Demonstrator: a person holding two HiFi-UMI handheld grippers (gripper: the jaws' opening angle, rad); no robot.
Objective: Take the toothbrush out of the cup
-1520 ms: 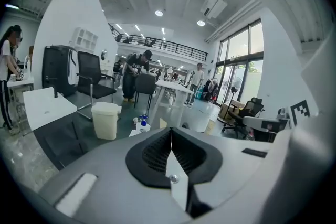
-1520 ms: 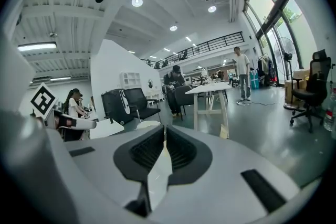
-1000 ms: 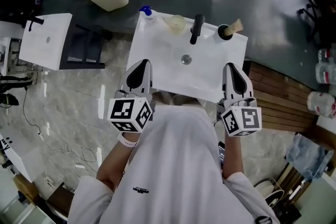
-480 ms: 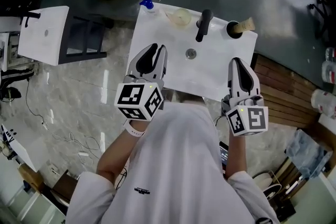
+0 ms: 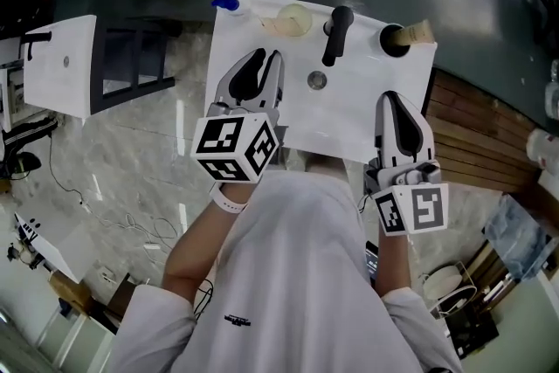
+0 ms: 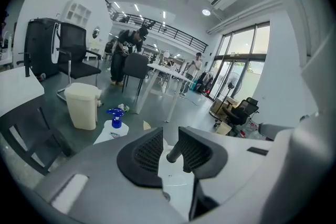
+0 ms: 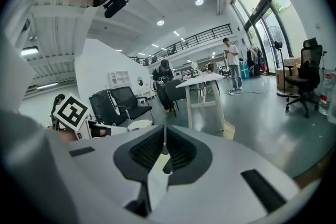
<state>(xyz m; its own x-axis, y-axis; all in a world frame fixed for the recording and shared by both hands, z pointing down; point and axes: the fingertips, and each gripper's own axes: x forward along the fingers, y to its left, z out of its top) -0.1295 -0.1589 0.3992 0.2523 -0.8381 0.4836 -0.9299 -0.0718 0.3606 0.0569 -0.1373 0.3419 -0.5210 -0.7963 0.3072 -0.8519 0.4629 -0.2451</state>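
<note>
Approach step, no grasp yet. You're holding the left hand-held gripper over the left part of the white washbasin, with its jaws sitting a little apart and nothing between them. A blue-capped bottle is standing ahead of it and to its left, on the basin's back corner. The black faucet is showing through that gripper's gap in the left gripper view, ahead and slightly right.

The dark cup is sitting at the far right back corner of the basin, well apart from the left hand-held gripper and straight ahead of the right one. The toothbrush is standing in the cup, its pale end sticking out to the right.

You're keeping the right hand-held gripper at the basin's near right edge, short of the cup, with its jaws pressed almost together and empty.

Next move, as I judge it: you're going to need the right jaws spread apart, pushed forward to the pale end, closed on it and lifted clear. The left one may need to steady the cup against tipping.
</note>
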